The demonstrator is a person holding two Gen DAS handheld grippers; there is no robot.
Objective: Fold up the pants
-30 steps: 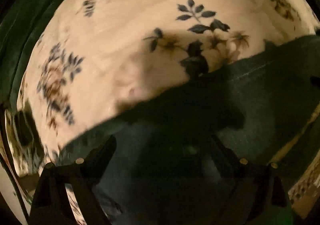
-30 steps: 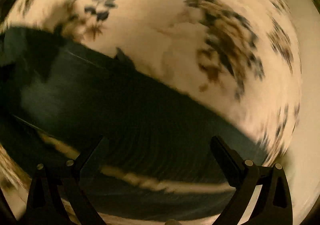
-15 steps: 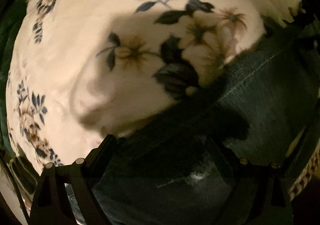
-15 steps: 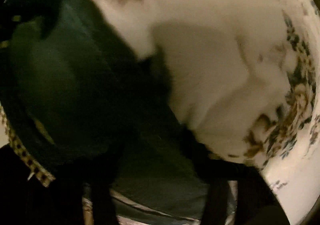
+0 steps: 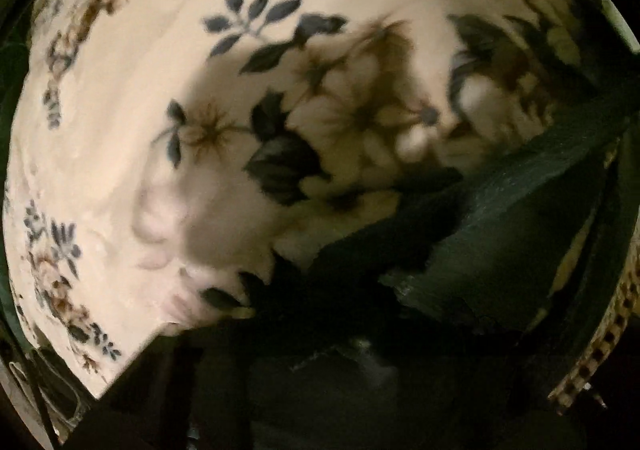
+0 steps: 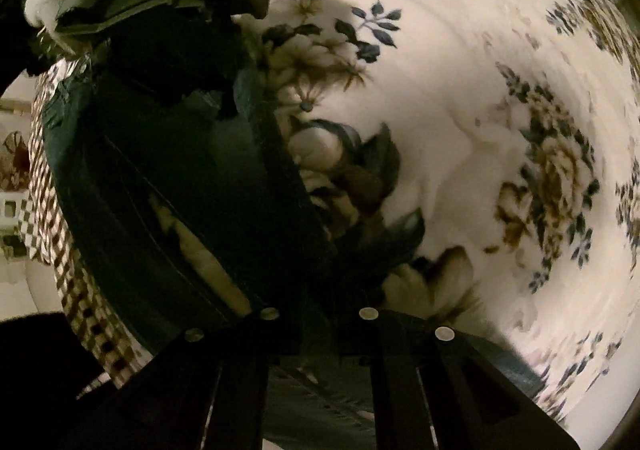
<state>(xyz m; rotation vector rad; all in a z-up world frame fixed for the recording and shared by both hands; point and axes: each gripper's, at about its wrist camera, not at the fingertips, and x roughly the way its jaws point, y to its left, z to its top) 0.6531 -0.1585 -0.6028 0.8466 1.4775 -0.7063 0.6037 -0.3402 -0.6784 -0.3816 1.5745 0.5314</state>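
Pants [image 6: 192,186]: dark denim, stitched seams.
Right gripper [image 6: 316,330]: black fingers clamped on pants.
Left gripper: fingers hidden in shadow; state undeterminable.
Cloth [image 5: 120,130]: cream, floral print.

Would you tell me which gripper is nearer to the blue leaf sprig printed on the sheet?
Left. The left gripper sits at the far edge of the pants, close beside the blue leaf sprig; the right gripper is well back at their near end.

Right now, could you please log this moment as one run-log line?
task: fold pants | right gripper: shut on dark pants | left gripper: hidden in shadow | surface: floral sheet
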